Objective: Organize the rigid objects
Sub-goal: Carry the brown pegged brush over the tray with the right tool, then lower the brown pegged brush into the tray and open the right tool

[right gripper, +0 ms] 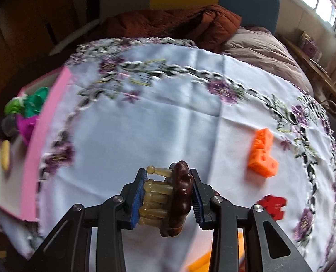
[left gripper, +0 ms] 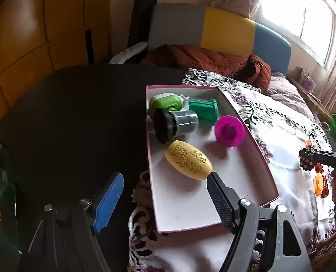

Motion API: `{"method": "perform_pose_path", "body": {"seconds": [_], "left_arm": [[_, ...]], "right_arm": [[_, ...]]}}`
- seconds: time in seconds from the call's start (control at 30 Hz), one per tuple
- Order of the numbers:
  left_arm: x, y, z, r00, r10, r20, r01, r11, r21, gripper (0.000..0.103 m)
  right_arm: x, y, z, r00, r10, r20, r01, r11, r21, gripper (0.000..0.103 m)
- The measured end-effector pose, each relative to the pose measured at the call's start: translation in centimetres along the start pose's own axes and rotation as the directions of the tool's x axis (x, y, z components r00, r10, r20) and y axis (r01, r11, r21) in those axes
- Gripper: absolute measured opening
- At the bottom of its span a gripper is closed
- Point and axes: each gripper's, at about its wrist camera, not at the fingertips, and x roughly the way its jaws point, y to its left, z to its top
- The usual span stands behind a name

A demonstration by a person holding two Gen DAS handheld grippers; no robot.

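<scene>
My right gripper (right gripper: 168, 195) is shut on a dark brown massage brush (right gripper: 179, 201) with pale rubber prongs, held above the white floral tablecloth (right gripper: 168, 117). It also shows at the right edge of the left wrist view (left gripper: 308, 158). My left gripper (left gripper: 165, 179) is open and empty, hovering over the near left of a pink-edged white box (left gripper: 213, 204). In the box lie a yellow oval soap (left gripper: 188, 159), a magenta cup (left gripper: 229, 131), a black-capped clear jar (left gripper: 175, 124), a green block (left gripper: 204, 108) and a light green device (left gripper: 165, 103). The box shows at the left in the right wrist view (right gripper: 45, 122).
An orange holed block (right gripper: 262, 153) and a red piece (right gripper: 272, 206) lie on the cloth to the right. A yellow piece (right gripper: 199, 265) lies near the bottom. A dark round table (left gripper: 77, 113) extends left. A bed with a rust blanket (left gripper: 213, 59) lies behind.
</scene>
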Motion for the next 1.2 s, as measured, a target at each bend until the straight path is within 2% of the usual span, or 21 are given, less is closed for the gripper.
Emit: {"method": "perform_pose_path", "body": {"seconds": [0.17, 0.33, 0.43, 0.57, 0.7, 0.8, 1.0, 1.2], "left_arm": [[0.1, 1.4, -0.1, 1.0, 0.008, -0.001, -0.008, 0.999, -0.044, 0.077], [0.1, 1.9, -0.2, 1.0, 0.01, -0.001, -0.01, 0.998, -0.063, 0.077], [0.0, 2.0, -0.1, 1.0, 0.01, 0.003, -0.01, 0.998, -0.062, 0.077], [-0.1, 2.3, -0.1, 1.0, 0.013, 0.003, -0.013, 0.998, -0.066, 0.077], [-0.1, 2.8, -0.1, 1.0, 0.022, 0.003, -0.021, 0.997, -0.071, 0.077], [-0.2, 3.0, -0.1, 1.0, 0.029, 0.006, -0.028, 0.997, -0.072, 0.077], [-0.2, 3.2, -0.2, 1.0, 0.028, 0.005, -0.028, 0.997, -0.067, 0.077], [-0.2, 3.0, -0.2, 1.0, 0.023, 0.001, -0.023, 0.998, -0.062, 0.077]], "right_arm": [[-2.7, 3.8, 0.7, 0.993, 0.097, 0.066, -0.095, 0.995, -0.038, 0.037], [-5.4, 9.7, 1.9, 0.964, 0.245, 0.108, -0.229, 0.963, -0.14, 0.037], [-6.0, 13.3, 1.9, 0.943, 0.321, 0.09, -0.298, 0.933, -0.203, 0.037], [-4.8, 18.8, 1.7, 0.916, 0.402, 0.014, -0.383, 0.883, -0.273, 0.037], [-2.5, 22.3, 2.5, 0.916, 0.402, -0.019, -0.391, 0.878, -0.278, 0.037], [-0.2, 24.0, 3.2, 0.932, 0.361, -0.034, -0.356, 0.893, -0.275, 0.037], [2.9, 24.9, 4.0, 0.959, 0.279, -0.046, -0.281, 0.923, -0.264, 0.037], [2.8, 25.0, 4.3, 0.961, 0.272, -0.038, -0.272, 0.923, -0.273, 0.038]]}}
